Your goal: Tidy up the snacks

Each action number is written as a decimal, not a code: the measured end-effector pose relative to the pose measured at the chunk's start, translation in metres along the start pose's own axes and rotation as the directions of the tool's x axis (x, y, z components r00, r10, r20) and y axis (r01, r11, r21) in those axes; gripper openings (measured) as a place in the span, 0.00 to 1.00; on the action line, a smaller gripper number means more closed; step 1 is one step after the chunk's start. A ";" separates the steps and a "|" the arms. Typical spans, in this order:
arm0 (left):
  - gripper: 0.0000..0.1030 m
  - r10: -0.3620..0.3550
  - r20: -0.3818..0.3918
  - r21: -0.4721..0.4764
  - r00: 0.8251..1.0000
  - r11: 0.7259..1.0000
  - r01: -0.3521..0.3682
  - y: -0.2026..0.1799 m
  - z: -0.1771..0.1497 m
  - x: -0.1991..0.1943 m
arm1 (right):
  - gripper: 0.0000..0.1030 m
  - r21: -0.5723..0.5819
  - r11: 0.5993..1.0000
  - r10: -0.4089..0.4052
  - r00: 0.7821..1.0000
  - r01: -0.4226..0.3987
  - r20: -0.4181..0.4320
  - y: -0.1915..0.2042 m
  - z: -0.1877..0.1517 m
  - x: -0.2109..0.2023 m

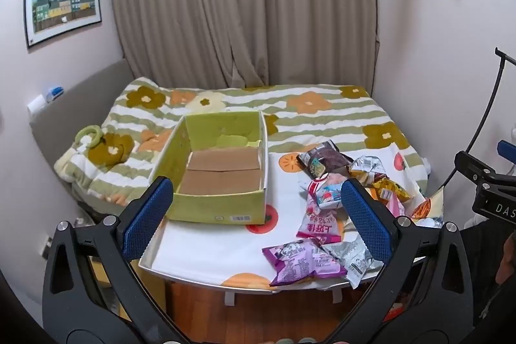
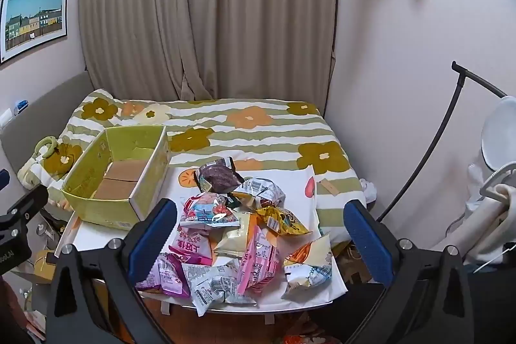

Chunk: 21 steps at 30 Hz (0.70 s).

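Hovering wide open, empty: left claw (image 1: 258, 211), right claw (image 2: 259, 224) | snack packets (image 2: 238, 228) heaped beside green box (image 1: 219, 163) on table (image 1: 206, 250)

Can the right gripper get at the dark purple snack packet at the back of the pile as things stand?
Probably yes. The right gripper is open and empty, and the dark purple packet lies on top at the pile's far edge, uncovered; it must pass over nearer packets.
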State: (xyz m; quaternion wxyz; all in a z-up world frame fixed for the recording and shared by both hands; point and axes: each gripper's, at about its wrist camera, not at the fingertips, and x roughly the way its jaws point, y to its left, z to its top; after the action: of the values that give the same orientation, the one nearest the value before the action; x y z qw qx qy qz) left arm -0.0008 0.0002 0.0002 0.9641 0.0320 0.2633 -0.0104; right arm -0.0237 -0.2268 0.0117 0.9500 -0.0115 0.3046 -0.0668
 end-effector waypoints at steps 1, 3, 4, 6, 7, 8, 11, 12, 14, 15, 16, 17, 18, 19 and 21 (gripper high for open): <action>1.00 -0.002 0.000 -0.003 1.000 1.000 0.002 0.000 0.000 0.000 | 1.00 -0.002 1.000 -0.004 1.000 0.004 0.000 0.001 0.000 0.000; 1.00 0.002 -0.001 -0.004 1.000 1.000 -0.002 0.000 -0.001 -0.001 | 1.00 -0.005 1.000 -0.005 1.000 0.005 0.002 0.007 0.001 0.001; 1.00 0.006 -0.002 -0.003 1.000 1.000 -0.006 0.000 -0.001 -0.002 | 1.00 0.026 1.000 0.016 1.000 -0.016 -0.005 0.000 0.002 0.001; 1.00 0.007 -0.006 -0.004 1.000 1.000 -0.007 0.001 -0.003 -0.003 | 1.00 0.024 1.000 0.015 1.000 -0.015 -0.003 -0.005 0.000 0.002; 1.00 0.007 -0.009 -0.006 1.000 1.000 -0.007 0.002 -0.004 -0.003 | 1.00 0.022 1.000 0.017 1.000 -0.017 -0.005 -0.007 0.000 0.003; 1.00 0.009 -0.005 0.000 1.000 1.000 -0.009 -0.003 0.003 -0.005 | 1.00 0.023 1.000 0.011 1.000 -0.011 -0.004 -0.003 -0.001 0.000; 1.00 0.007 -0.010 -0.007 1.000 1.000 -0.007 -0.002 0.003 -0.008 | 1.00 0.021 1.000 0.011 1.000 -0.011 -0.006 -0.002 -0.001 0.002; 1.00 0.001 -0.012 -0.013 1.000 1.000 -0.001 -0.001 0.004 -0.009 | 1.00 0.020 1.000 0.014 1.000 -0.013 -0.006 -0.002 -0.001 0.003; 1.00 -0.004 -0.012 -0.014 1.000 1.000 0.004 0.000 0.002 -0.007 | 1.00 0.016 1.000 0.014 1.000 -0.014 -0.003 -0.003 0.000 0.003; 1.00 -0.001 -0.018 -0.016 1.000 1.000 0.000 0.001 0.004 -0.006 | 1.00 0.014 1.000 0.016 1.000 -0.016 -0.002 -0.003 0.000 0.003; 1.00 0.004 -0.022 -0.014 1.000 1.000 -0.004 0.002 0.004 -0.005 | 1.00 0.015 1.000 0.012 1.000 -0.012 -0.005 -0.001 -0.001 0.002; 1.00 0.006 -0.024 -0.013 1.000 1.000 -0.007 0.002 0.005 -0.004 | 1.00 0.014 1.000 0.014 1.000 -0.014 -0.005 0.000 0.000 0.002; 1.00 0.006 -0.028 -0.013 1.000 1.000 -0.006 0.001 0.005 -0.003 | 1.00 0.015 1.000 0.016 1.000 -0.016 -0.002 -0.001 0.000 0.002; 1.00 0.005 -0.027 -0.014 1.000 1.000 -0.005 0.001 0.005 -0.003 | 1.00 0.013 1.000 0.017 1.000 -0.017 -0.001 0.000 0.001 0.001; 1.00 0.006 -0.033 -0.015 0.999 1.000 -0.006 0.000 0.006 -0.001 | 1.00 0.010 1.000 0.021 1.000 -0.021 -0.002 0.001 0.001 0.002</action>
State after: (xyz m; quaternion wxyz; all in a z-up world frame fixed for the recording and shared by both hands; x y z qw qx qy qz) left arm 0.0013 -0.0002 0.0057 0.9599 0.0255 0.2790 -0.0051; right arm -0.0215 -0.2265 0.0109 0.9504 -0.0036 0.3055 -0.0583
